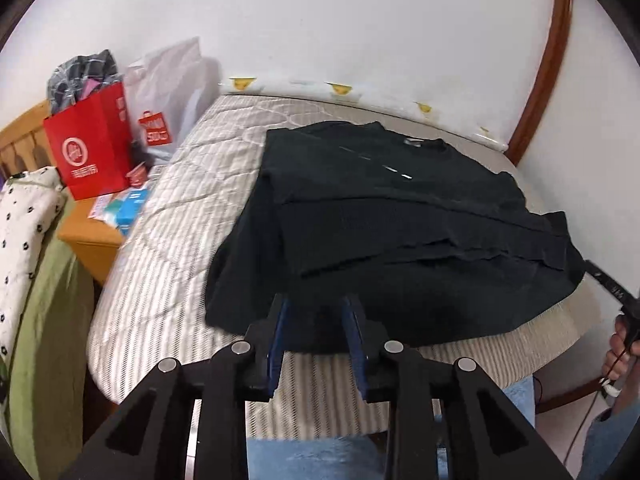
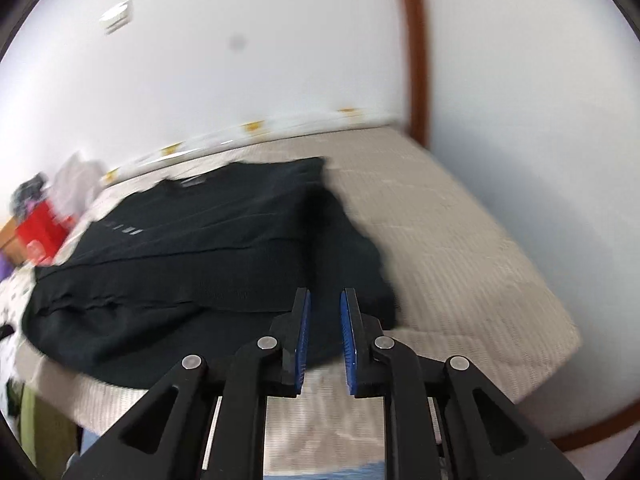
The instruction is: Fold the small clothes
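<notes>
A black top (image 1: pixel 400 220) lies folded in layers on the striped mattress (image 1: pixel 172 208), its collar toward the wall and a short dashed white mark on its chest. My left gripper (image 1: pixel 316 304) hovers at the garment's near hem, open, with nothing between its blue pads. In the right wrist view the same black top (image 2: pixel 192 264) fills the left half, blurred. My right gripper (image 2: pixel 325 294) hangs over its near right corner. Its jaws stand a little apart with only air between them.
A red paper bag (image 1: pixel 92 148) and a white plastic bag (image 1: pixel 172 88) stand on a wooden nightstand (image 1: pixel 92 244) to the left. Green bedding (image 1: pixel 44 320) hangs beside it. A hand (image 1: pixel 618 354) holds a black handle at the right edge. Bare mattress (image 2: pixel 460 260) lies right of the top.
</notes>
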### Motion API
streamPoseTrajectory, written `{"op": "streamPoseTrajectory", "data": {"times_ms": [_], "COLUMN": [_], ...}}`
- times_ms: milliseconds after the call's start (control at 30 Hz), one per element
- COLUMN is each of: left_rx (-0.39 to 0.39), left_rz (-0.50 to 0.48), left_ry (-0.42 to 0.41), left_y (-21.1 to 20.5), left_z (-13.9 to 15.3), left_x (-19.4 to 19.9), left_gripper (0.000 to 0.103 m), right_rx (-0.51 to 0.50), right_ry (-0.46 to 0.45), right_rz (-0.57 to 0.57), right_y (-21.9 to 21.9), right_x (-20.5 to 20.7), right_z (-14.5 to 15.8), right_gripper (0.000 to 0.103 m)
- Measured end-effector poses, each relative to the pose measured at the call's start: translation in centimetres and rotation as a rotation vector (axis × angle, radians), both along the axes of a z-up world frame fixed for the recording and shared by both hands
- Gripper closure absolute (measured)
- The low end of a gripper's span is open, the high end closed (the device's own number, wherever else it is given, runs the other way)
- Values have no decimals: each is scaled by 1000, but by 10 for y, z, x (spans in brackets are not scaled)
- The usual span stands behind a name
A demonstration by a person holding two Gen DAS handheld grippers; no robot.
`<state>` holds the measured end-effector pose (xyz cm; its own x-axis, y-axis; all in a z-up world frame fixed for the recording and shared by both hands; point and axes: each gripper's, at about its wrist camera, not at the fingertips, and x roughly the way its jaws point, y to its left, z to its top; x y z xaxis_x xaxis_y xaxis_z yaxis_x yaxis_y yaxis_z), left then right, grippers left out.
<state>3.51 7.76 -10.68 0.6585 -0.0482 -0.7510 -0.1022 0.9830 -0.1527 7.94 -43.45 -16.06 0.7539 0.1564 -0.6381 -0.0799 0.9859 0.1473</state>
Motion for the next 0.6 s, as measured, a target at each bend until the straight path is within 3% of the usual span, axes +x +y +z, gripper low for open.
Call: {"op": "streamPoseTrajectory", "data": {"times_ms": [133,267,467,600], "left_rx": [-31,-49,-61,-44], "left_rz": [-18,-54,-86,-85], "left_ry": [28,49,67,78], "left_y": [-8,-16,-18,-21], "left_z": [-13,-21,-36,-45], "left_x": [14,22,39,51], "left_gripper": [77,84,96,96], "right_rx": [-5,3,17,-37], "right_ry": [56,122,118,100], "right_rz": [122,100,92,82], "right_y": [40,52,53,57], "right_x": [14,31,38,41], "right_z": [-22,-47,-50,-51], "right_gripper": [88,88,88,90]}}
